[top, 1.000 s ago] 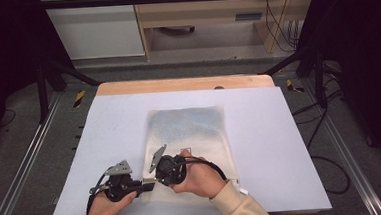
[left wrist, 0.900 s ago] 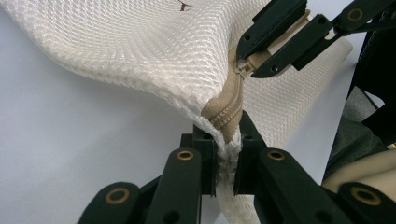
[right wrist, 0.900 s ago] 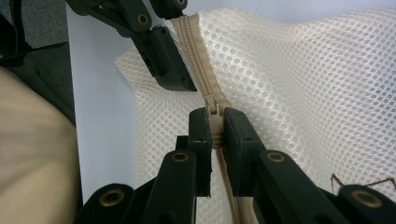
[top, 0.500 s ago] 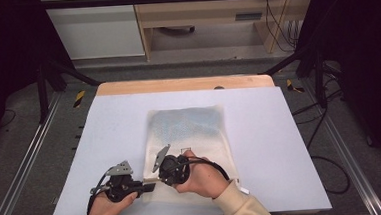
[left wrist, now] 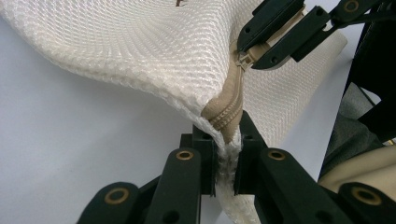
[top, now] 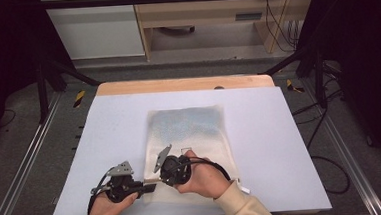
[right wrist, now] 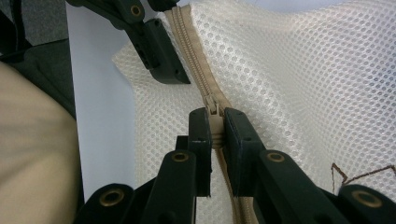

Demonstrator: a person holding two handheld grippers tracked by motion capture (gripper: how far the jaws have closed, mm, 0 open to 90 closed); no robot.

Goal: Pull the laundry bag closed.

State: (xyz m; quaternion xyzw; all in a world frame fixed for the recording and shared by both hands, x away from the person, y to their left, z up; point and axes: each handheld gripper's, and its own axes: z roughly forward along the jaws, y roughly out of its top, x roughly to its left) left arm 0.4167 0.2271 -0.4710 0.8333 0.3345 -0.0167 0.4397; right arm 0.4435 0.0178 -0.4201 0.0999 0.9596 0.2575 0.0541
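High view: a cream mesh bag lies flat on the white table, at centre and reaching toward the near edge. Both hands come in from the near edge and meet at the bag's near left corner. The left tongs sit at that corner, held by the left hand. The right tongs are just to their right, held by the right hand, with a black cable looping over the bag.

Left gripper view: the left tongs are clamped together on the bag's corner edge, where the tan zipper tape ends. The mesh bag is lifted and puckered at the pinch point, and it rises away from the table. Farther along the zipper, the right tongs grip the zipper pull.

Right gripper view: the right tongs are closed on the zipper pull, with the pads pressing on either side of it. The zipper runs away from the tongs toward the left tongs, which hold the bag's edge just beside the zipper line. The teeth between the two tongs look meshed shut. The mesh bag spreads out to the right. A brown stitched mark shows on the mesh at lower right.
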